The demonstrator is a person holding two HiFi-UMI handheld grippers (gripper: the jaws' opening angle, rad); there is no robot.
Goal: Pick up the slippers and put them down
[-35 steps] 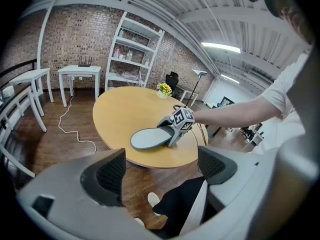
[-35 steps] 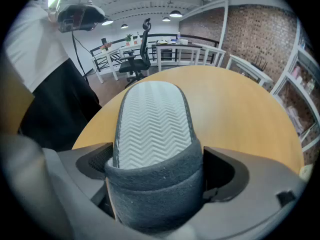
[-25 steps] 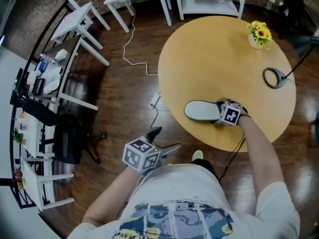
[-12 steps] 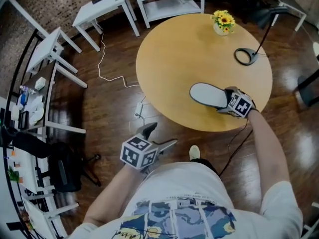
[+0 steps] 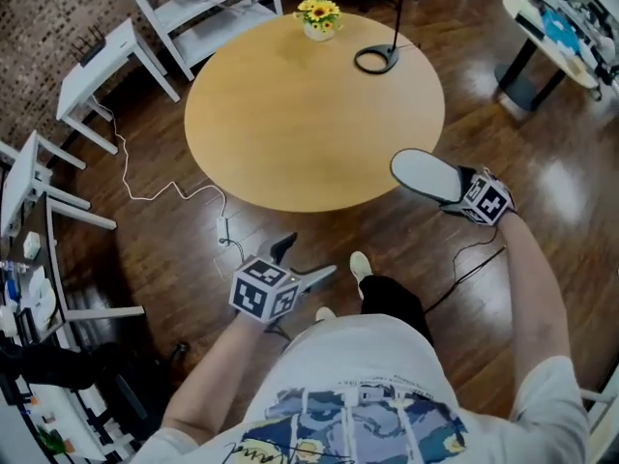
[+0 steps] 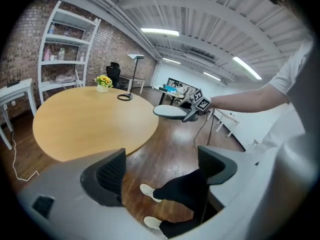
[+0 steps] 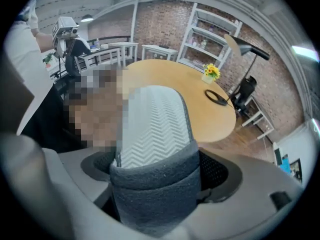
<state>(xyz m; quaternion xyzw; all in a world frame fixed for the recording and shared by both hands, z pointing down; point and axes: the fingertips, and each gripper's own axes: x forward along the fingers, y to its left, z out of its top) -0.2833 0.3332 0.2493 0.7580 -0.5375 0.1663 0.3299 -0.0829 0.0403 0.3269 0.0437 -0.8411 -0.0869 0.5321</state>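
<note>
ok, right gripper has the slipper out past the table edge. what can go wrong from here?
1. The right gripper clamps the slipper at one end only; most of the sole sticks out beyond the jaws, so it could pivot or slide out on the way down.
2. The slipper's free end sits close to the rim of the round table; a swing could clip it.
3. A black cable lies on the floor below; the slipper might land on it.
</note>
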